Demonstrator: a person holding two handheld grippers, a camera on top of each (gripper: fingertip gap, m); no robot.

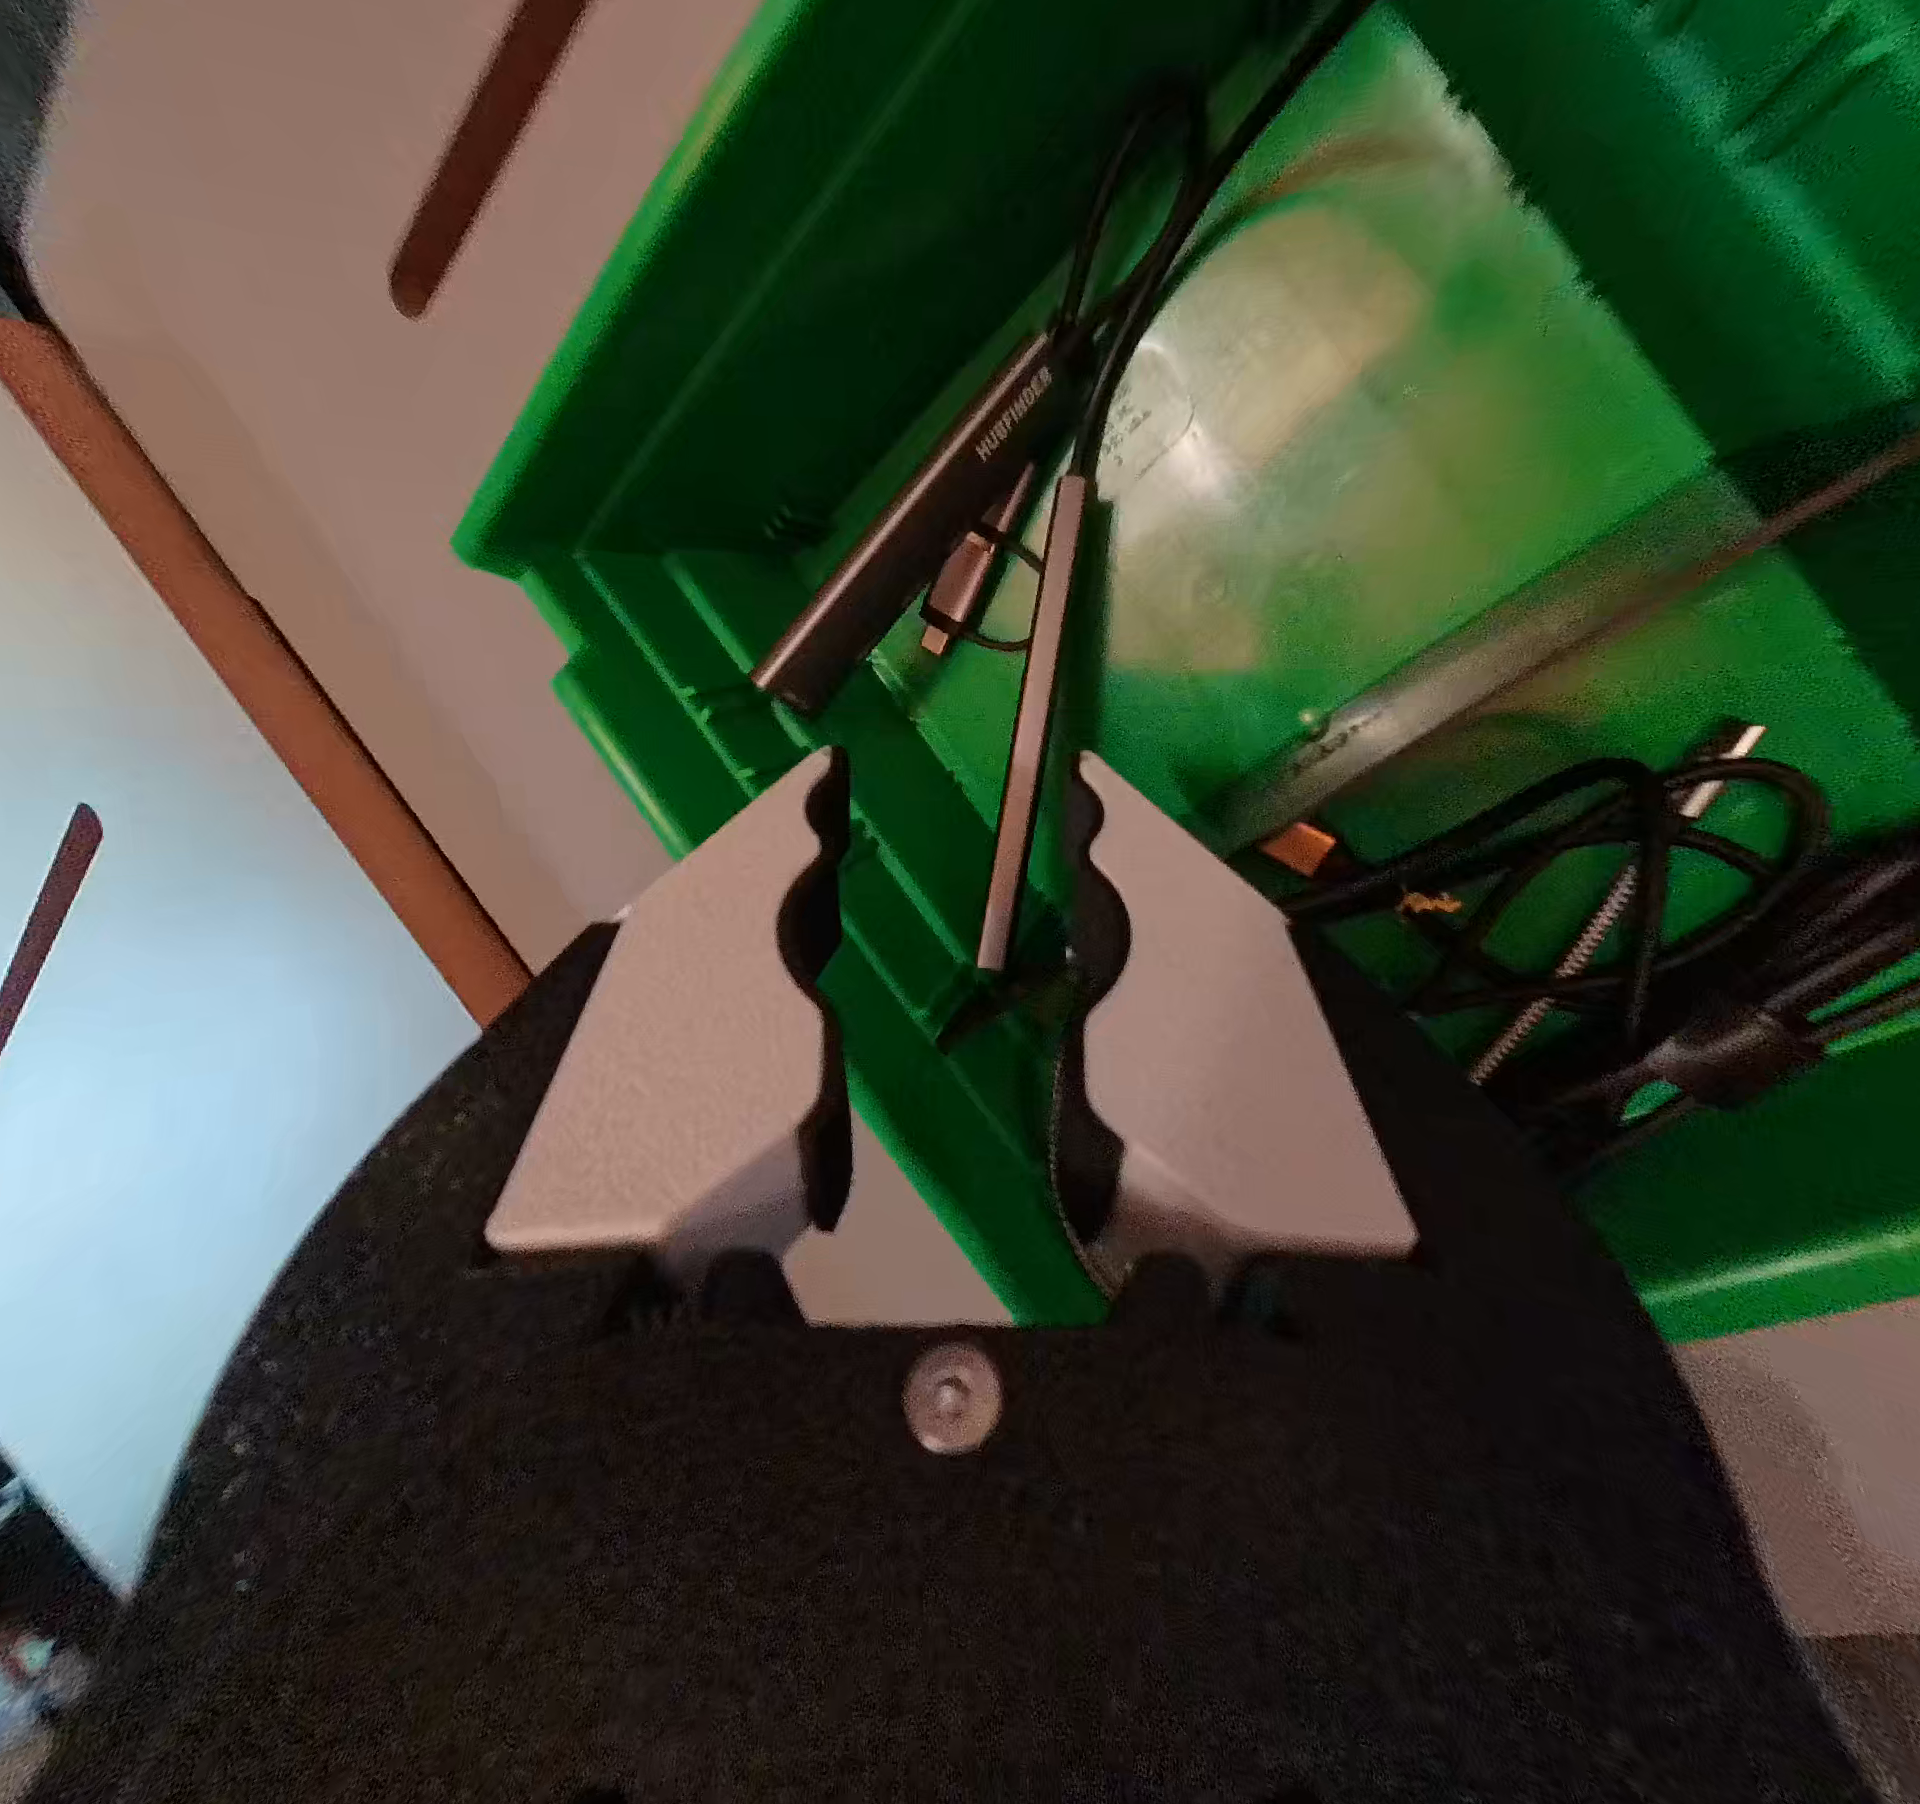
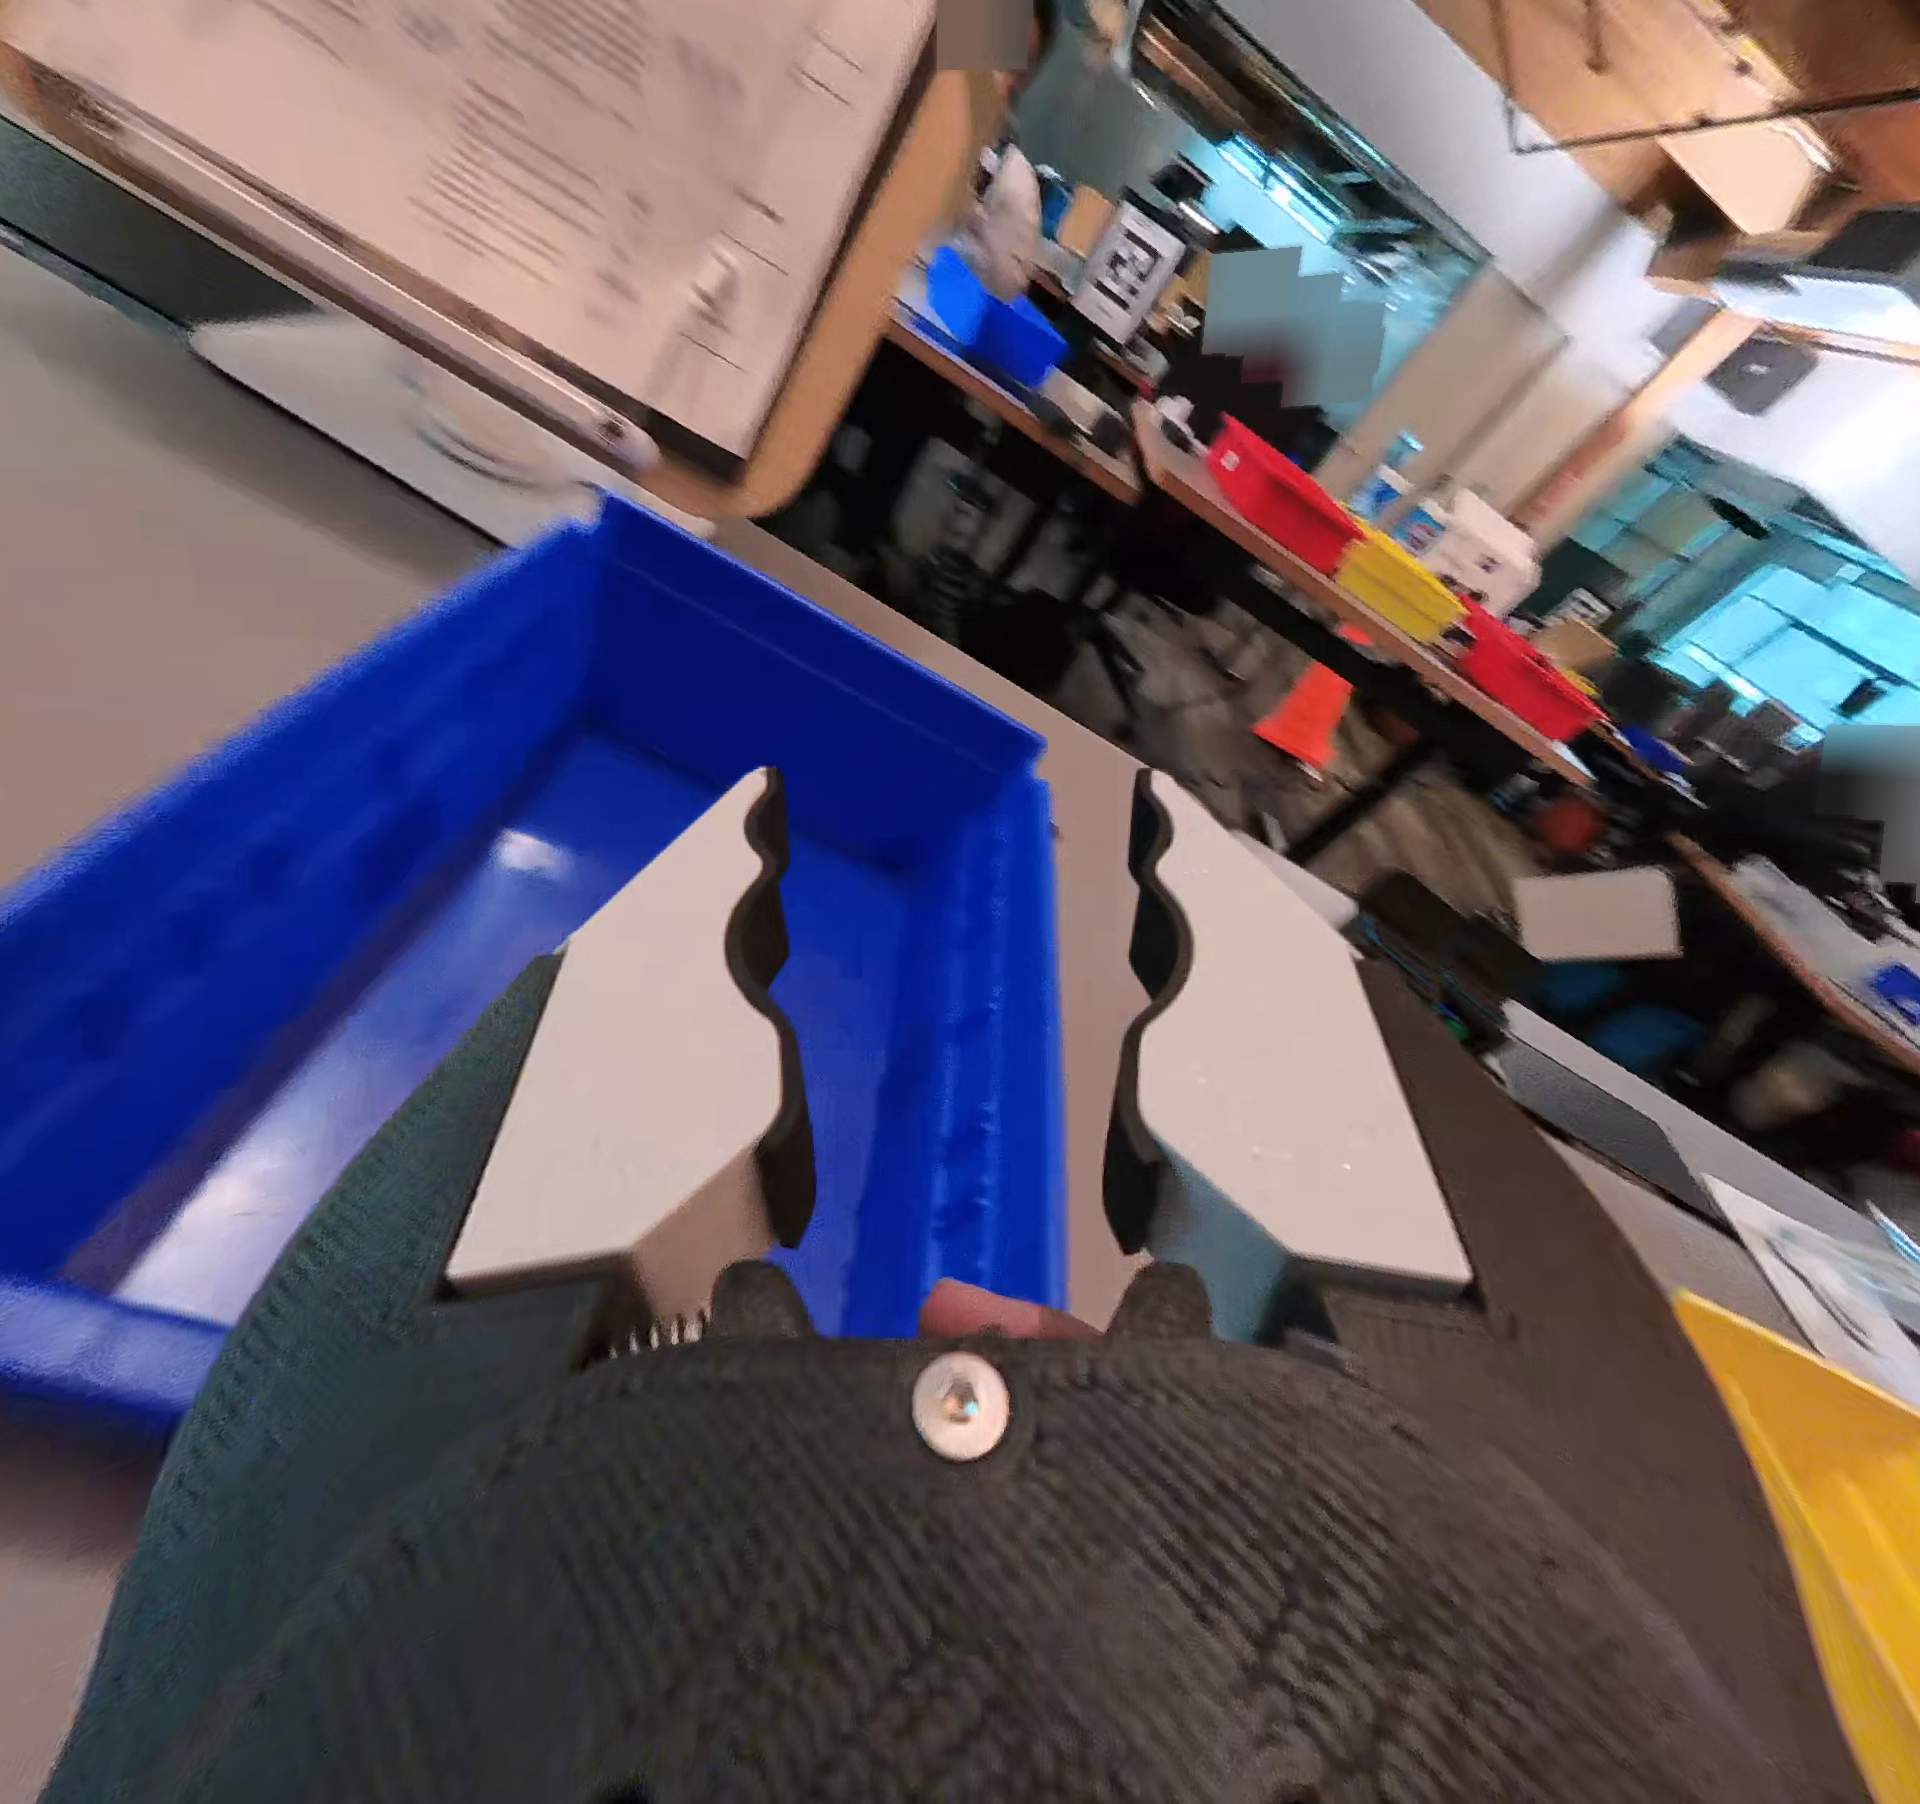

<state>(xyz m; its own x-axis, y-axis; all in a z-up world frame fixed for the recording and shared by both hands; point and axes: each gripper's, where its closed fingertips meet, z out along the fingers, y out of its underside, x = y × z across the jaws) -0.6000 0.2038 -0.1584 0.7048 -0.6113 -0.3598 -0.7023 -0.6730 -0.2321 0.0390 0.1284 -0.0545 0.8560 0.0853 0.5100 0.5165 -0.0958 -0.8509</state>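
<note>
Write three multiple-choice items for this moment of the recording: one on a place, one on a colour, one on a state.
1. Where do the two slim grey hubs lie?
A. In the green bin
B. In the blue bin
C. On the bare table

2. What colour is the bin under the right tongs?
A. Red
B. Blue
C. Green

3. How do the fingers of the right tongs stand?
A. Shut on a cable
B. Shut on nothing
C. Apart, with nothing between them

Answers:
1. A: the left wrist view shows the grey hubs with their black cables inside the green bin, just ahead of the left tongs.
2. B: the right wrist view shows the blue bin beneath the right tongs.
3. C: a clear gap shows between the fingers, and through it only the bin's wall and the table.
</note>
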